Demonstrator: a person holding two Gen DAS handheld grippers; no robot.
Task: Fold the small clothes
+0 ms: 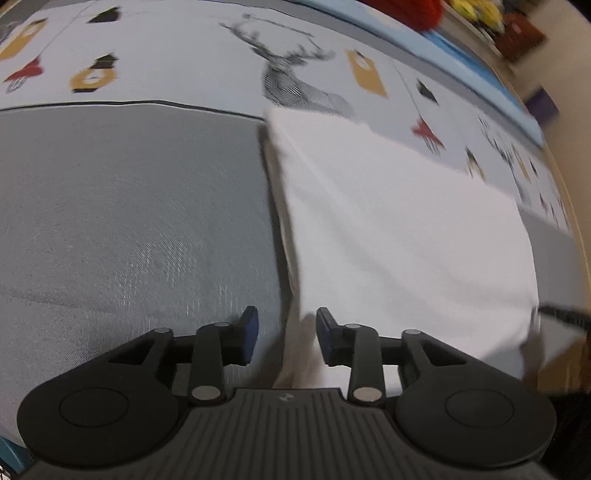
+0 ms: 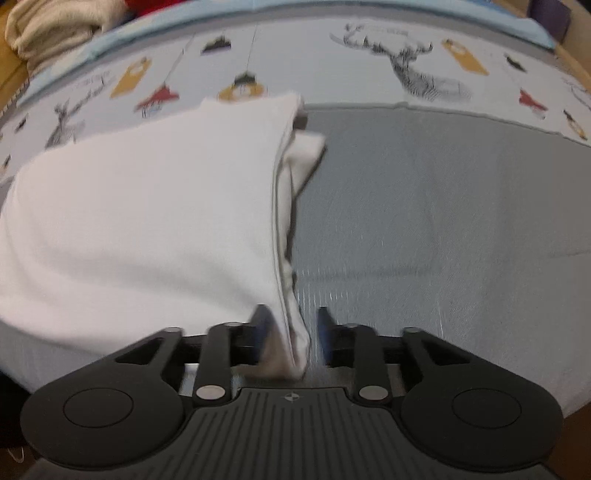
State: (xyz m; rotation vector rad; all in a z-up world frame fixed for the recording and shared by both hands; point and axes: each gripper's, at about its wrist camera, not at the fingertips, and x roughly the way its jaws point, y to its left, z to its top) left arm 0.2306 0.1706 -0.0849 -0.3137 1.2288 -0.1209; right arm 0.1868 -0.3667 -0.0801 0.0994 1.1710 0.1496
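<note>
A white garment [image 1: 399, 236] lies folded on a grey and patterned cloth [image 1: 129, 206]. In the left wrist view its left edge runs down between the fingers of my left gripper [image 1: 286, 332], whose jaws stand apart around it without pinching. In the right wrist view the garment [image 2: 147, 214] fills the left half, with layered edges along its right side. Its near corner hangs between the fingers of my right gripper [image 2: 291, 332], which is open, with a gap on the right side of the fabric.
The cloth [image 2: 424, 206] has a grey centre and a border printed with deer and lanterns. A beige bundle of fabric [image 2: 55, 26] lies at the far left behind the cloth. Red and yellow items [image 1: 443, 11] sit beyond the far edge.
</note>
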